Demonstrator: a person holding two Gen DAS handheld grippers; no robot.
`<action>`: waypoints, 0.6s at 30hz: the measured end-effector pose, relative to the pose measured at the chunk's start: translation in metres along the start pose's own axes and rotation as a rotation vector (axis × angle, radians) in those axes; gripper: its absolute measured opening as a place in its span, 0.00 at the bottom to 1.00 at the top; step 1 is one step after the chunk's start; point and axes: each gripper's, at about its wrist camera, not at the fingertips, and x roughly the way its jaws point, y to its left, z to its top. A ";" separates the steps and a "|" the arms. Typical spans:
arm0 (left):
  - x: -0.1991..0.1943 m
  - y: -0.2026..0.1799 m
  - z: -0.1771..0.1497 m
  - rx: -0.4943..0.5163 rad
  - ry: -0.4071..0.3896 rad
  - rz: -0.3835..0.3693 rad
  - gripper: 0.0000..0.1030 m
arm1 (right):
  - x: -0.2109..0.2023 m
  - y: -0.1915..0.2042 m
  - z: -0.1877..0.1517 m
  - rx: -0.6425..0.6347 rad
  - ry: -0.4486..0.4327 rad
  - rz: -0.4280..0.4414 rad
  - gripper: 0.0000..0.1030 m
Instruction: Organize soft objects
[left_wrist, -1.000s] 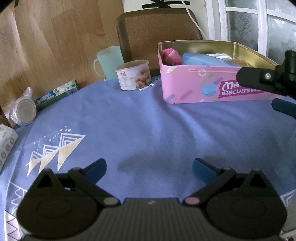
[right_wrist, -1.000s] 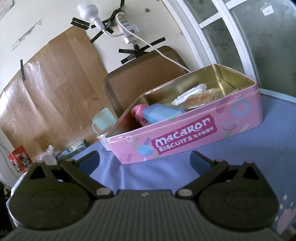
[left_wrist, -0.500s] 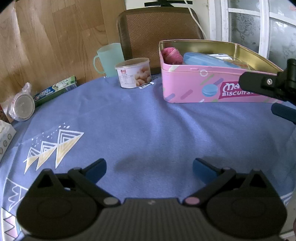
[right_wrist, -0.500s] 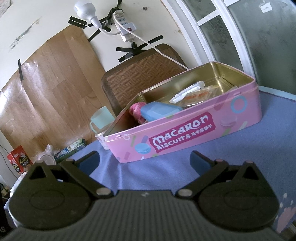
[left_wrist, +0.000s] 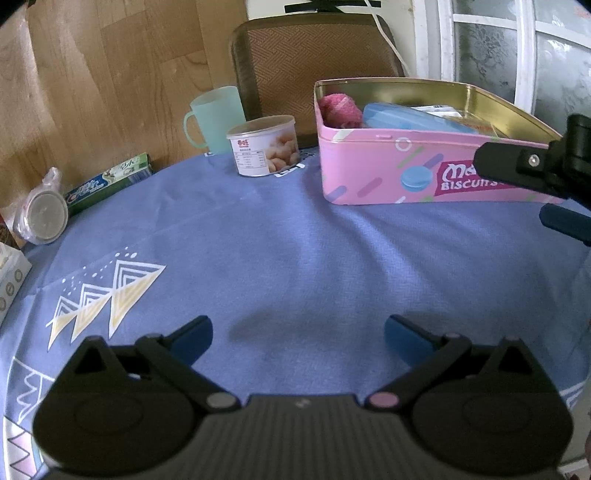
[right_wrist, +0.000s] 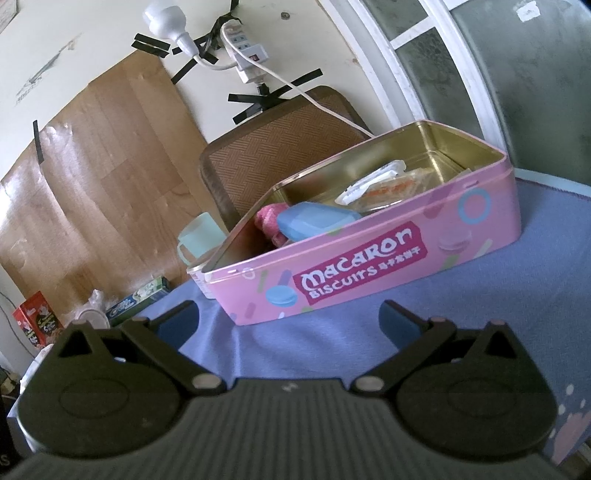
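A pink Macaron Biscuits tin (left_wrist: 369, 173) (right_wrist: 369, 258) stands open on the blue tablecloth. Inside lie a pink fluffy cloth (left_wrist: 338, 107) (right_wrist: 267, 219), a light blue soft pouch (left_wrist: 402, 118) (right_wrist: 310, 221) and clear wrapped packets (right_wrist: 384, 184). My left gripper (left_wrist: 297, 336) is open and empty, low over the cloth, well short of the tin. My right gripper (right_wrist: 288, 317) is open and empty in front of the tin's long side; it also shows at the right edge of the left wrist view (left_wrist: 532, 184).
A mint green cup (left_wrist: 216, 116) and a snack can (left_wrist: 264, 146) stand left of the tin. A green box (left_wrist: 110, 182) and a bagged round lid (left_wrist: 44, 212) lie at the far left edge. A brown chair back (left_wrist: 314, 62) stands behind the table.
Both grippers have drawn back a little from the tin, staying open. Nothing on the table has moved.
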 end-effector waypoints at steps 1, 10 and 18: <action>0.000 0.000 0.000 0.001 -0.001 0.003 1.00 | 0.000 0.000 0.000 0.002 -0.001 -0.002 1.00; -0.002 0.000 0.000 -0.001 -0.007 0.008 1.00 | -0.001 0.000 -0.001 0.007 -0.003 -0.005 1.00; -0.006 0.003 0.001 -0.008 -0.020 0.014 1.00 | -0.008 0.007 -0.001 -0.042 -0.060 -0.005 1.00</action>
